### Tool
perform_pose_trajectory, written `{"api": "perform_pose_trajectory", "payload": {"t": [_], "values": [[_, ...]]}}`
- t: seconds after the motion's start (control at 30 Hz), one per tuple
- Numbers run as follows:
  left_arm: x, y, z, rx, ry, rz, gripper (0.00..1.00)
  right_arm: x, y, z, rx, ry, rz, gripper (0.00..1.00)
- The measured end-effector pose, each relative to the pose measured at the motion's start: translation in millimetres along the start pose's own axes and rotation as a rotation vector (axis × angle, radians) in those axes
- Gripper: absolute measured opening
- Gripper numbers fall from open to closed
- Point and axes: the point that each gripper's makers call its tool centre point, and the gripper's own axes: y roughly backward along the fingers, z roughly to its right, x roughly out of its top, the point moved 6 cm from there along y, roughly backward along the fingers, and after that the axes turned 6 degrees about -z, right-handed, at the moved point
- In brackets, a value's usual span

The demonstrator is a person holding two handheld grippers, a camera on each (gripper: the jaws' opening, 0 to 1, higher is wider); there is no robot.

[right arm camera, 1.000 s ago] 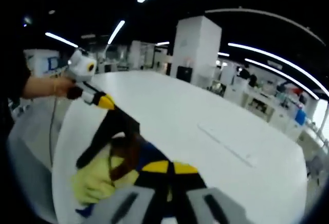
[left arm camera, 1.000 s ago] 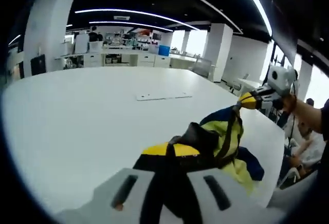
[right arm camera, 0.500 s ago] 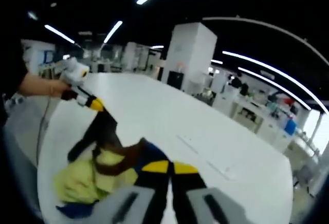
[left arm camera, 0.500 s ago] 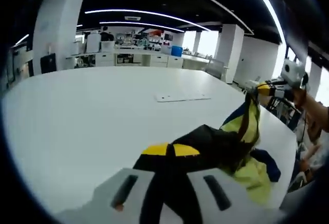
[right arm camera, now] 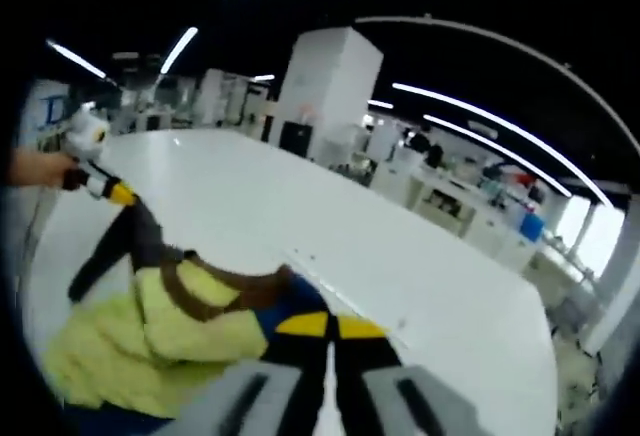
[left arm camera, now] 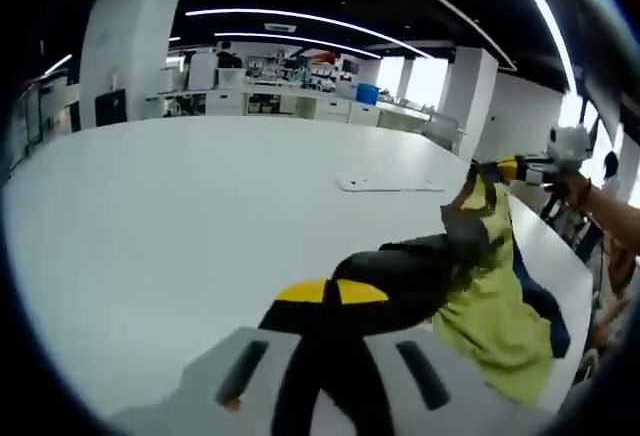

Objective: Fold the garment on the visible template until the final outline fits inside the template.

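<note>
A garment of black, yellow-green and blue cloth [left arm camera: 490, 306] hangs stretched over the white table [left arm camera: 180, 216]. At the bottom of the left gripper view, my left gripper [left arm camera: 331, 291] is shut on the garment's black part. My right gripper [left arm camera: 500, 168] comes in from the right in a hand and holds the far end up. The right gripper view looks along my right gripper [right arm camera: 330, 326], shut on the dark cloth edge. From there the yellow-green cloth [right arm camera: 170, 326] runs left to a black strip. My left gripper [right arm camera: 122, 194] holds that strip.
A flat white panel [left arm camera: 390, 183] is set into the tabletop beyond the garment. The table's rounded edge [left arm camera: 560, 266] runs just right of the cloth. White desks, cabinets and pillars [right arm camera: 325, 86] stand in the room behind.
Both grippers have drawn apart, and the bunched garment has stretched out between them. More yellow-green cloth has spread open. Both views have shifted with the hands.
</note>
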Motion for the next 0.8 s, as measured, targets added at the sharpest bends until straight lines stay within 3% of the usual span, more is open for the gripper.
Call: {"api": "perform_pose_trajectory", "payload": {"t": [0.07,0.13,0.23,0.4,0.57,0.8], "values": [[0.1,-8,-9.9,0.009,0.025,-0.006,0.0,-5.7,-11,5,-0.062,0.035,-0.037,0.0],[-0.7,-15,-12.7,0.015,0.04,-0.014,0.0,-10.5,-24,4,-0.056,0.019,-0.037,0.0],[-5.7,-24,-15.3,0.029,0.072,-0.046,0.0,-25.8,-40,6,-0.077,0.013,-0.12,0.0],[-6.6,-36,-18.9,0.051,0.066,-0.066,0.0,-46.4,-63,7,-0.074,-0.102,-0.171,0.0],[-5.3,-43,-23.9,0.076,0.067,-0.077,0.0,-64.4,-72,7,-0.086,-0.174,-0.23,0.0],[-6.7,-45,-30.9,0.131,0.003,-0.11,0.0,-70.7,-73,9,-0.084,-0.23,-0.227,0.0]]}}
